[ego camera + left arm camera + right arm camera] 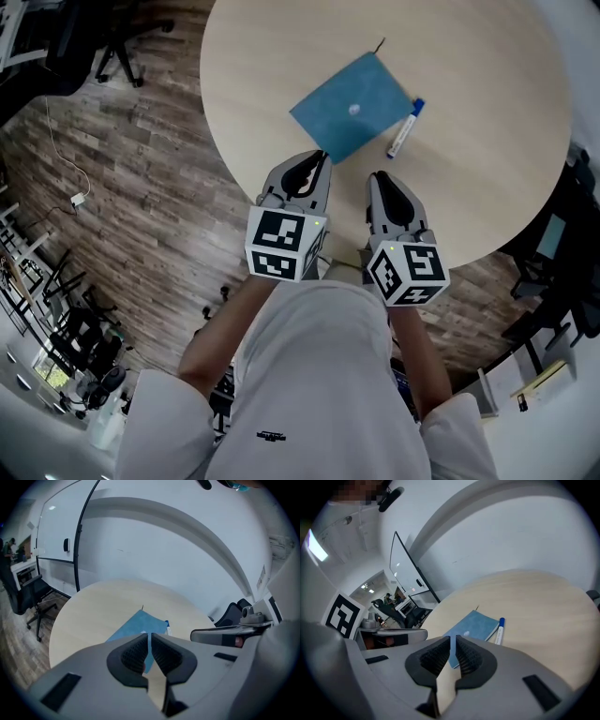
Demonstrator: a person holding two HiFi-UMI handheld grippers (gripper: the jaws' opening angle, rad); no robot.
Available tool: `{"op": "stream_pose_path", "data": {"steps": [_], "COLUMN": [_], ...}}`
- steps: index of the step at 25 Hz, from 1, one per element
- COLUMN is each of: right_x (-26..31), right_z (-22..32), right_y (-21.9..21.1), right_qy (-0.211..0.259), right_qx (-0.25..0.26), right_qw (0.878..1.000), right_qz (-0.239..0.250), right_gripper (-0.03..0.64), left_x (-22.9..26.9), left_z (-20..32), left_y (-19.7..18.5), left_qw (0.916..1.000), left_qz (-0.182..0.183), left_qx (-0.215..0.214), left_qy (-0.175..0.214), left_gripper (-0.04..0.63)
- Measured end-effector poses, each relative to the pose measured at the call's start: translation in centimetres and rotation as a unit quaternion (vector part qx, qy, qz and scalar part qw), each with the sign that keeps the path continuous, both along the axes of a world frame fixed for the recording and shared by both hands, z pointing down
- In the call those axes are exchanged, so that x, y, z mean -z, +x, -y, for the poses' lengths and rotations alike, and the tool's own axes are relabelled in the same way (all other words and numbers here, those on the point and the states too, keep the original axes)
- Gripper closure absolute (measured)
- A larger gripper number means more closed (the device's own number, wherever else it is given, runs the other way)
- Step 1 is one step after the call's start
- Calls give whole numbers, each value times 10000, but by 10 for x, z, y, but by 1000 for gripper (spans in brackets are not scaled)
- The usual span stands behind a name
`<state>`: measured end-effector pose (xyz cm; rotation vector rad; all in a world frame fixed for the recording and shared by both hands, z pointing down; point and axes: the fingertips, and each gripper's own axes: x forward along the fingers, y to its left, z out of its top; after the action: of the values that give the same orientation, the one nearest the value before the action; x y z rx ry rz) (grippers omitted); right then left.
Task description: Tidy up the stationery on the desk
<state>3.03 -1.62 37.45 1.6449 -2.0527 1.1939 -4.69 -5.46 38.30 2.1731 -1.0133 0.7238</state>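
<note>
A blue notebook (352,103) lies closed on the round pale wooden table (487,141), with a white marker with a blue cap (405,129) just to its right. My left gripper (319,161) hovers at the table's near edge, tips close to the notebook's near corner, jaws shut and empty. Beside it, my right gripper (378,178) is also shut on nothing. In the left gripper view the notebook (136,625) and marker (168,627) lie just beyond the left gripper (150,637). In the right gripper view the notebook (471,625) and marker (499,632) lie ahead of the right gripper (453,639).
A thin dark cord (380,45) sticks out of the notebook's far corner. Office chairs stand on the wood floor at the left (122,37) and at the table's right side (553,253). A glass whiteboard (61,541) stands behind the table.
</note>
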Motion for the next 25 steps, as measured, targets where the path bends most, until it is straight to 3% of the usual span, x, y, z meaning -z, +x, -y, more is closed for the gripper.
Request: {"op": "stream_pose_path", "data": {"steps": [7,12,14,19,25], "right_x": [-44,-68,-77,-93,-112], "right_z": [18,25,25,35,40], "right_y": [7,8,9,9,11], "right_qy": [-265,-417,-489,-581,-717], "right_qx": [-352,-491,-542,-720,-848], "right_qw": [9988,9972,9964,9947,9927], "right_qz": [234,375,438,451,468], "right_gripper": [580,566,500,499,499], "left_x": [-45,-68,-75,-88,-105], "left_z": [17,29,32,47,56], "left_y": [11,14,15,9,10], "left_qw": [9996,9990,9988,9984,9956], "left_qz": [86,182,237,336,561], "left_qx": [-216,-340,-381,-412,-746], "left_qy": [-161,-207,-188,-198,-93], "left_gripper": [561,468,449,406,377]}}
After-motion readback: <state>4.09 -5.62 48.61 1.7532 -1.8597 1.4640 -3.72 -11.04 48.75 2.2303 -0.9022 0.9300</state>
